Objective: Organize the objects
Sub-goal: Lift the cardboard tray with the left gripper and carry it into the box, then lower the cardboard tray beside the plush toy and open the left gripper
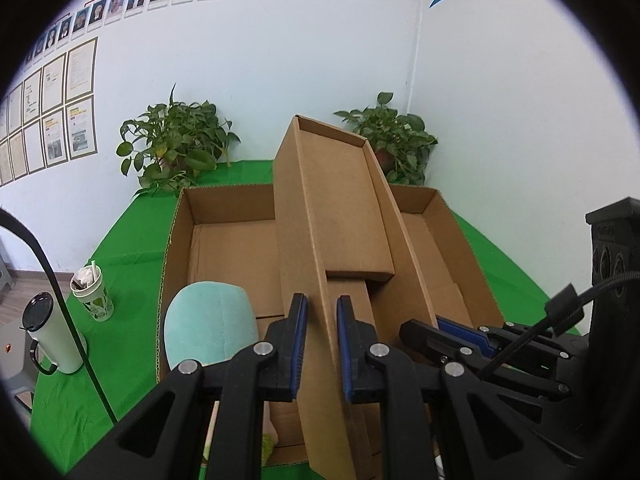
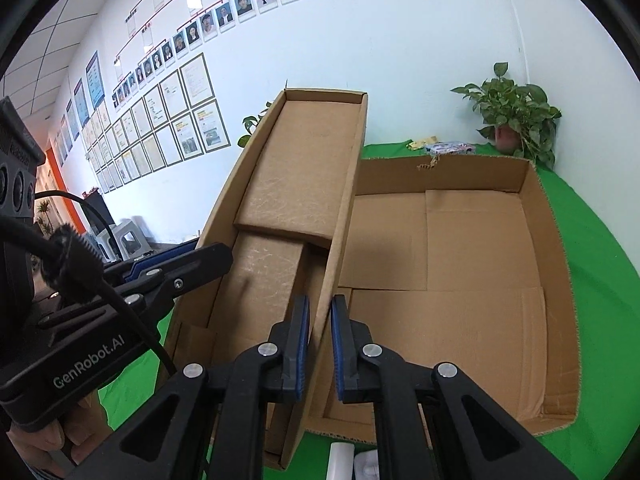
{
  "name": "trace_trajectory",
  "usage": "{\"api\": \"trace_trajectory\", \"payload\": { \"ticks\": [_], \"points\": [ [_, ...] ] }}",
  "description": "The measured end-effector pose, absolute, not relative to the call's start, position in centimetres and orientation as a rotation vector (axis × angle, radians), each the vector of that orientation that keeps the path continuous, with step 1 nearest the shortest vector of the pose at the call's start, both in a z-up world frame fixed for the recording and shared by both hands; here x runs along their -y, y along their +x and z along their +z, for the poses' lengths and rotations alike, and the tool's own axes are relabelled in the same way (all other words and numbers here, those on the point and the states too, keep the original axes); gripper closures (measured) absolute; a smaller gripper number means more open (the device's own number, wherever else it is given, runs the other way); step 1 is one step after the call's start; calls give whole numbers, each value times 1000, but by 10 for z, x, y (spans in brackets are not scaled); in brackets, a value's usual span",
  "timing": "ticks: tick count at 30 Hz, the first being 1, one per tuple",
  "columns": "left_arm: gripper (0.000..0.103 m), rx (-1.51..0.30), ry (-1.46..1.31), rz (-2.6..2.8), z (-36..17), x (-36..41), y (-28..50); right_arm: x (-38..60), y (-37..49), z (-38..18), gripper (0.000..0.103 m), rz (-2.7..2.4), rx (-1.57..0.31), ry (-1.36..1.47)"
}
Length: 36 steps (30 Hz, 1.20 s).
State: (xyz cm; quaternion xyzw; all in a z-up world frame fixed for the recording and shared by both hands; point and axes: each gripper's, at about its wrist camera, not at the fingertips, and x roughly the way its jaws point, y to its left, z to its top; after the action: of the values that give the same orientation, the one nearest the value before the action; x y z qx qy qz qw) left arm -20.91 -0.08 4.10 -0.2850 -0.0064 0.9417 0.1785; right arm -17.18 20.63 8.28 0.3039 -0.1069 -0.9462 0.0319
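A narrow open cardboard box (image 1: pixel 332 208) is held tilted up over a large shallow cardboard tray (image 1: pixel 224 240). My left gripper (image 1: pixel 322 344) is shut on the narrow box's left side wall. My right gripper (image 2: pixel 320 344) is shut on the narrow box's (image 2: pixel 296 184) right side wall, above the large tray (image 2: pixel 460 248). The right gripper also shows in the left wrist view (image 1: pixel 460 330), and the left gripper in the right wrist view (image 2: pixel 192 260). A teal plush toy (image 1: pixel 210 324) lies in the tray's near left corner.
The tray rests on a green cloth-covered table (image 1: pixel 120 272). A patterned cup (image 1: pixel 92 296) and a white thermos (image 1: pixel 50 332) stand at the left. Potted plants (image 1: pixel 176 140) (image 2: pixel 516 116) stand at the back by the wall. Small packets (image 2: pixel 444 147) lie behind the tray.
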Motion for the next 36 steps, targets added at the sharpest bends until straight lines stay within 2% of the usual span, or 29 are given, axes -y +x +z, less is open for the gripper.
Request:
{"api": "trace_trajectory", "payload": {
  "ticks": [10, 15, 23, 31, 36],
  "points": [
    [90, -58, -1010, 2651, -10, -1, -240, -219, -243, 12, 96, -2846, 370, 1071],
    [90, -39, -1124, 2601, -40, 0, -255, -227, -273, -24, 96, -2826, 405, 1146],
    [88, -38, -1114, 2605, -29, 9, -242, -214, -307, -56, 98, -2846, 416, 1235],
    [88, -72, -1044, 2674, -21, 39, -207, -166, -342, -71, 98, -2915, 258, 1321],
    [87, 3, -1038, 2679, -30, 58, -199, -141, -366, -79, 97, -2949, 150, 1374]
  ]
}}
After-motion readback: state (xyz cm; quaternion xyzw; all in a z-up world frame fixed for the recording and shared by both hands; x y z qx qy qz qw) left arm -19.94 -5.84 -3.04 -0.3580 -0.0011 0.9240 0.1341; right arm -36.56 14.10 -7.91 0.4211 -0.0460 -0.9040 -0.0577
